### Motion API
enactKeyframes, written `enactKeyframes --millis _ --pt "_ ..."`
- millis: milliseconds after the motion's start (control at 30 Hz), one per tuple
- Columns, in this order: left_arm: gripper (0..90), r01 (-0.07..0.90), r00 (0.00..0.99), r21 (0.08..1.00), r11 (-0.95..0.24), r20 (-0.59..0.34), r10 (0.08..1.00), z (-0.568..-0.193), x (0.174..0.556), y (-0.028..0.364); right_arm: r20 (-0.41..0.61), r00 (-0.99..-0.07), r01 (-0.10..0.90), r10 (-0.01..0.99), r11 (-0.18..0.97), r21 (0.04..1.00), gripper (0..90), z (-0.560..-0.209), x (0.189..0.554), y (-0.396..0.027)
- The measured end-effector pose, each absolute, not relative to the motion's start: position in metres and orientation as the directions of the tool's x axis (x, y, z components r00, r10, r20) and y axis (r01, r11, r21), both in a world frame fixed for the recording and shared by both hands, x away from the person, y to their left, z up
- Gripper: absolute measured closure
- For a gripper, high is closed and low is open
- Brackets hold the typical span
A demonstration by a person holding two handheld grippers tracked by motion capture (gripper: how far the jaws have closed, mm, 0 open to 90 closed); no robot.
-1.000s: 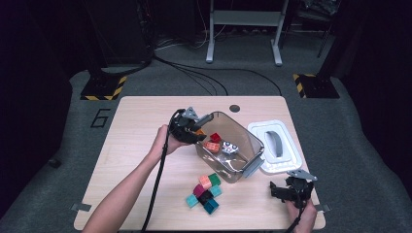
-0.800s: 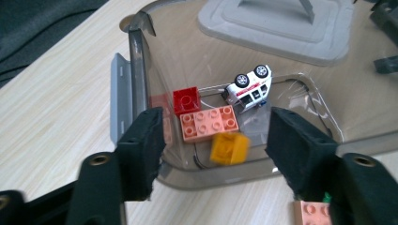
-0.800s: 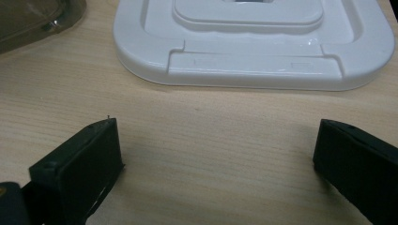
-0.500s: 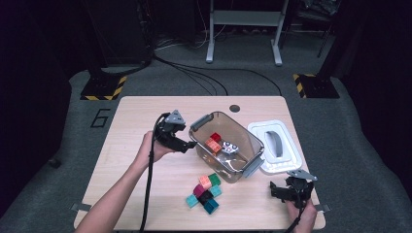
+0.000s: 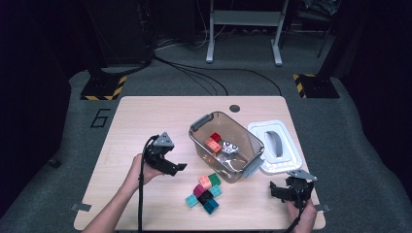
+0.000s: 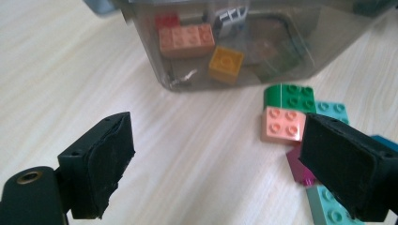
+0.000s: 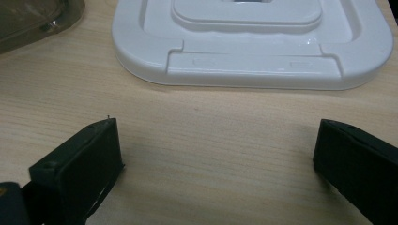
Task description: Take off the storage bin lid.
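A clear plastic bin (image 5: 226, 145) sits mid-table with red, salmon and yellow bricks inside (image 6: 187, 40). In front of it lies a loose pile of bricks (image 5: 205, 192), among them a green one (image 6: 288, 96), a pink one (image 6: 283, 124) and teal ones. My left gripper (image 5: 171, 165) is left of the pile, open and empty, its jaws aimed at the bin and the pile (image 6: 216, 159). My right gripper (image 5: 286, 190) rests near the front right corner, open and empty (image 7: 216, 154), facing the white lid (image 7: 253, 42).
The white bin lid (image 5: 274, 145) lies flat to the right of the bin. A dark round grommet (image 5: 235, 108) is in the tabletop near the far edge. Bare wood stretches across the table's left half.
My left gripper has drawn back from the bin's left rim, moving left and toward the front of the table, open and empty. The right gripper has stayed in place.
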State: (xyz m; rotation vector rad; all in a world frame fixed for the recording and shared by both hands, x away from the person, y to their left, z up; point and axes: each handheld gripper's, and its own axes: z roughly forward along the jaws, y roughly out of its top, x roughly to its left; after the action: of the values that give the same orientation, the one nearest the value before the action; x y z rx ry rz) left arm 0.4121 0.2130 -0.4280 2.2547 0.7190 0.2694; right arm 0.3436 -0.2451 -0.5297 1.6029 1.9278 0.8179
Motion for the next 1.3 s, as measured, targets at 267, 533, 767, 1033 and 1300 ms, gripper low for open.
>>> enactKeyframes --millis 267,533,767,1033,1300 --pt "5.2 0.471 0.796 0.683 -0.558 -0.056 0.603 -0.463 0.388 0.214 0.0 -0.18 0.684 0.984 0.125 0.719 0.5 -0.53 0.344 -0.245" --pt "1.8 0.47 0.814 0.671 -0.574 -0.079 0.576 -0.487 0.369 0.209 0.001 -0.178 0.685 0.984 0.123 0.718 0.5 -0.53 0.344 -0.245" --pt "0.3 0.456 0.825 0.658 -0.599 -0.061 0.561 -0.503 0.354 0.198 0.002 -0.176 0.685 0.984 0.121 0.718 0.5 -0.53 0.344 -0.245" --pt "15.6 0.4 0.852 0.689 -0.604 -0.038 0.522 -0.506 0.339 0.186 0.003 -0.173 0.686 0.985 0.119 0.718 0.5 -0.53 0.344 -0.245" --pt "15.1 0.4 0.855 0.71 -0.579 -0.061 0.515 -0.503 0.329 0.182 0.002 -0.175 0.685 0.985 0.121 0.718 0.5 -0.53 0.344 -0.245"
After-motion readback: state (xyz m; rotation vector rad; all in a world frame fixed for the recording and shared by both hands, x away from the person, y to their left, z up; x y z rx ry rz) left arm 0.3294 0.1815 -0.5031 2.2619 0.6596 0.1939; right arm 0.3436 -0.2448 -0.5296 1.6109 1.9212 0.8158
